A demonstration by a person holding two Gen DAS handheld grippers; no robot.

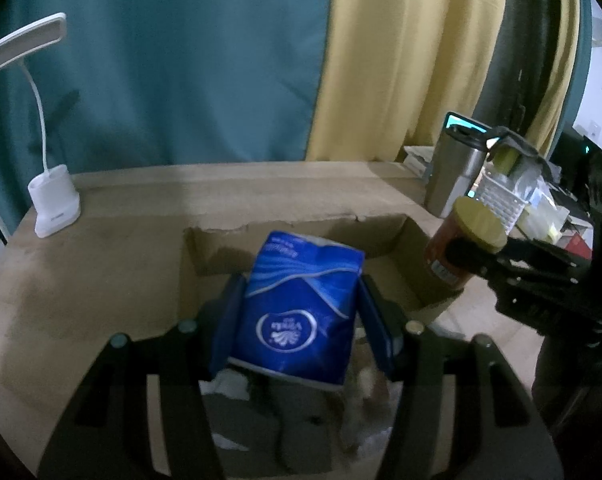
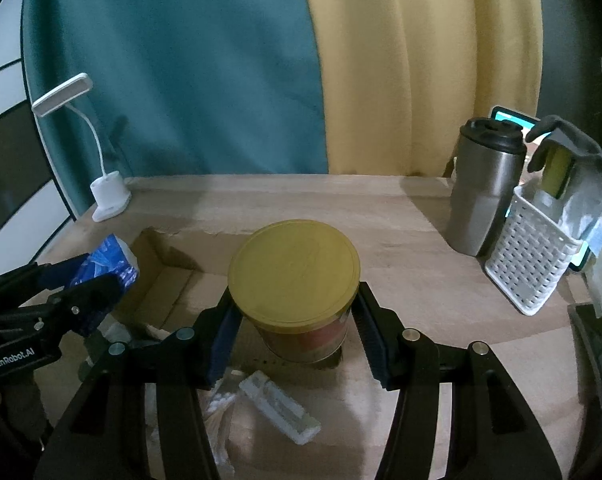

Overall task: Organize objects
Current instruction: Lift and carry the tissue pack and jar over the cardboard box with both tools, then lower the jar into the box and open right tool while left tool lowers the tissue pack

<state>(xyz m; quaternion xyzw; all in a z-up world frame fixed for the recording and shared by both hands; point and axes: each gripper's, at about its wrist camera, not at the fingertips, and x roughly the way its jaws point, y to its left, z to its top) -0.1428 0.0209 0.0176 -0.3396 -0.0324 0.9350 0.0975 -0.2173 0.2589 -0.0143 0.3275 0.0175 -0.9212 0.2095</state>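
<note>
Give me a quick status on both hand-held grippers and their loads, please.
Left hand-held gripper shut on blue tissue pack. Right hand-held gripper shut on yellow-lidded can. Both above open cardboard box; nothing blocking.

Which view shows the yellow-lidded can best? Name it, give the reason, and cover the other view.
Right wrist view: the yellow-lidded can sits centred between the right gripper pads, lid fully visible. The left wrist view shows the can only at the right edge, tilted, smaller and partly covered by that gripper.
</note>
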